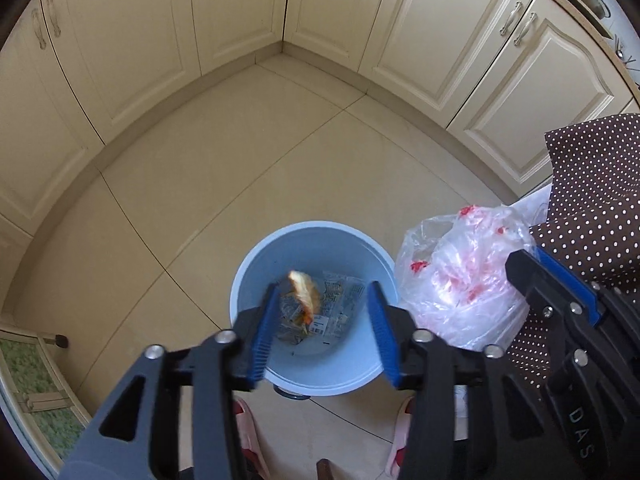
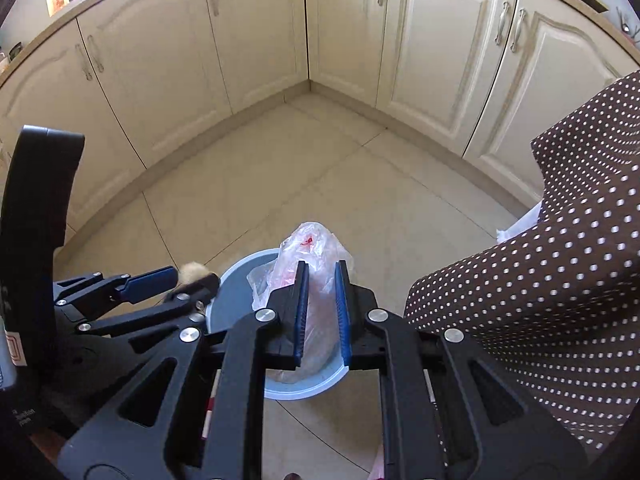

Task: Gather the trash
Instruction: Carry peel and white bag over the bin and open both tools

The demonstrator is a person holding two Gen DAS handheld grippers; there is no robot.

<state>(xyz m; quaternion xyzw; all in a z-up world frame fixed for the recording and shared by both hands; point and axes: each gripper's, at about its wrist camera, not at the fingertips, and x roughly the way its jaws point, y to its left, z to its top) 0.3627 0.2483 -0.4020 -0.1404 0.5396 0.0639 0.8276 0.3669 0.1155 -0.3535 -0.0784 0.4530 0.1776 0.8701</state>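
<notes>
- A blurred orange scrap (image 1: 304, 292) is in mid-air over the blue bin (image 1: 256, 264), which stands on the tiled floor (image 1: 224, 168) with wrappers (image 1: 340, 304) at its bottom.
- The left gripper (image 1: 324, 328) has its jaws wide apart above the bin, holding nothing.
- The right gripper (image 2: 320, 308) has narrow jaws pinching a plastic bag (image 2: 312, 244) beside the bin.
- Dotted brown cloth (image 2: 560, 280) hangs on the right.

The bin (image 1: 256, 264) looks smooth matt blue plastic, crinkled printed wrappers (image 1: 340, 308) inside it. Beside the bin, a thin glossy clear plastic bag (image 1: 460, 280), wrinkled. Behind the bin, polished glossy floor tiles (image 1: 240, 160) and satin cream cabinet doors (image 1: 120, 40) with shiny metal handles (image 1: 52, 16). Dotted brown cloth (image 1: 592, 184), matt.
</notes>
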